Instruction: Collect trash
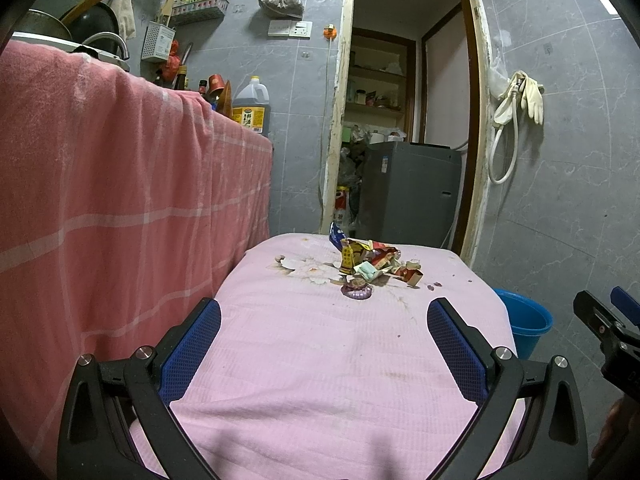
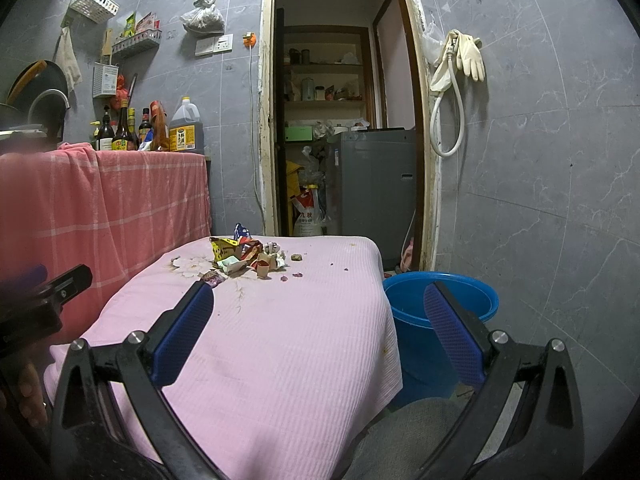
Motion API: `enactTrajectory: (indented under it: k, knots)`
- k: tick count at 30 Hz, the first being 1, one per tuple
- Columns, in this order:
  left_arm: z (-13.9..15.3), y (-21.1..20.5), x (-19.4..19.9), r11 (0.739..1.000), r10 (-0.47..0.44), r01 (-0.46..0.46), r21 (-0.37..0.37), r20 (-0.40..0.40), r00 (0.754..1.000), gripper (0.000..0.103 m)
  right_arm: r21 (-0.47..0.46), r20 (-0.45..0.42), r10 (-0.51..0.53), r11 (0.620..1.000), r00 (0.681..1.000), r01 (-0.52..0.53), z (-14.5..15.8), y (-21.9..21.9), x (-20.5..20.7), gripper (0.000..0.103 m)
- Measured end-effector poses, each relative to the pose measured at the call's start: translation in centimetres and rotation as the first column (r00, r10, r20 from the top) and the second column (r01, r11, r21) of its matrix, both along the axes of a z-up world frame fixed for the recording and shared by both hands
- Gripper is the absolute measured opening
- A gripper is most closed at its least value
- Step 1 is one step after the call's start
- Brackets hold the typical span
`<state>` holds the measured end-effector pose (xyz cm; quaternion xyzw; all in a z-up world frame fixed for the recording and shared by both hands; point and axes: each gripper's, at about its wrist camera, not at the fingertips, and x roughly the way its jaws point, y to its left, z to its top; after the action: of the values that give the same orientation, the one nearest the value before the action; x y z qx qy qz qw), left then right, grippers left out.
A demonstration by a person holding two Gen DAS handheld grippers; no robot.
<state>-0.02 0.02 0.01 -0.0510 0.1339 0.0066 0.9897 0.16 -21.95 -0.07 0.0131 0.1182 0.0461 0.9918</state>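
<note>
Reaching for the trash pile (image 1: 370, 262) at twelve o'clock on the pink-covered table (image 1: 320, 360) comes first; both the left gripper (image 1: 324, 340) and right gripper (image 2: 320, 332) hang spread and empty. Pinch one wrapper low, then carry it to the blue bucket (image 2: 476, 300) at three o'clock.

Both tongs, left (image 1: 324, 344) and right (image 2: 319, 328), have black angular arms, silver round screws and blue textured pads (image 1: 192, 348).

Trash pile (image 1: 370, 266) on table's far end (image 1: 312, 360), bucket (image 2: 440, 320) right of table.
</note>
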Motion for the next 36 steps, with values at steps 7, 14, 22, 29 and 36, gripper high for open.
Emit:
enactTrajectory:
  k: [7, 14, 22, 29, 36]
  knots:
    - [-0.3, 0.1, 0.8, 1.0, 0.012, -0.012, 0.01, 0.004, 1.0, 0.101, -0.003, 0.016, 0.008, 1.0, 1.0, -0.008, 0.4, -0.2, 0.1, 0.103]
    - [1.0, 1.7, 3.5, 0.999, 0.04, -0.041, -0.025, -0.021, 0.999, 0.101, 0.004, 0.034, 0.035, 0.999, 0.999, -0.035, 1.0, -0.1, 1.5, 0.103]
    - [2.7, 1.9, 7.2, 1.0, 0.023, -0.023, 0.012, 0.012, 1.0, 0.101, -0.022, 0.112, 0.072, 0.997, 0.991, -0.07, 3.2, -0.3, 5.1, 0.103]
    - [2.5, 2.3, 11.4, 1.0, -0.005, 0.006, 0.017, -0.018, 1.0, 0.101, -0.051, 0.158, 0.111, 0.993, 0.981, -0.104, 4.4, 0.5, 9.1, 0.103]
    - [1.3, 2.4, 15.2, 0.999, -0.039, 0.04, 0.005, -0.094, 0.995, 0.101, -0.067, 0.129, 0.164, 0.985, 0.978, -0.157, 3.4, 1.3, 13.4, 0.103]
